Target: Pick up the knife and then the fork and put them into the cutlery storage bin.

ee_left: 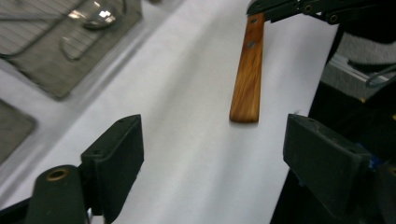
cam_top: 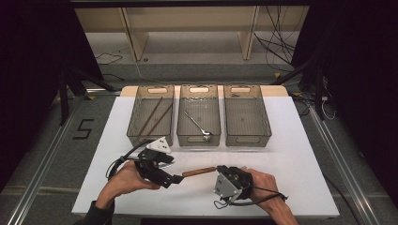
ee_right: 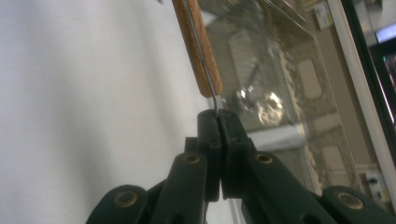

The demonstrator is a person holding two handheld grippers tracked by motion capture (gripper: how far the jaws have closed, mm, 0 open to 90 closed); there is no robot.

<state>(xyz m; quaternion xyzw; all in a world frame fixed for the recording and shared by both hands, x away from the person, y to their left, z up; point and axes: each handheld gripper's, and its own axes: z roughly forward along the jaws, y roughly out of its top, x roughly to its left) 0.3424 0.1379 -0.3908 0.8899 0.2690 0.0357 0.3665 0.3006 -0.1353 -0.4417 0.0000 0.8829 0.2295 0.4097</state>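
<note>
— Nearest to us, two hands come in from the bottom edge of the high view, each carrying a tool. Which one has the utensil?

— We see the right tool [cam_top: 217,169] clamped on it: in the right gripper view its two black jaws meet with only the thin metal of the wooden-handled utensil [ee_right: 196,46] pinched between them. We cannot tell what kind of head the utensil has, since that end is hidden in the jaws.

— And the left tool [ee_left: 212,154]?

— Its jaws stand wide apart with nothing between the pads. We see the free end of the wooden handle just ahead of them in the left gripper view, untouched, with two rivets showing near the far end where the right tool grips.

— So where is the utensil exactly?

— We place it at the front middle of the white bench [cam_top: 291,140], between the two tools, its handle pointing toward the left tool. Whether it rests on the bench or is lifted off it, we cannot tell.

— What lies behind?

— We count three clear bins in a row at the back of the bench. The left bin [cam_top: 136,119] holds chopsticks [cam_top: 155,116], the middle bin [cam_top: 213,119] a metal spoon [cam_top: 199,125], and the right bin [cam_top: 263,119] stands beside them.
</note>
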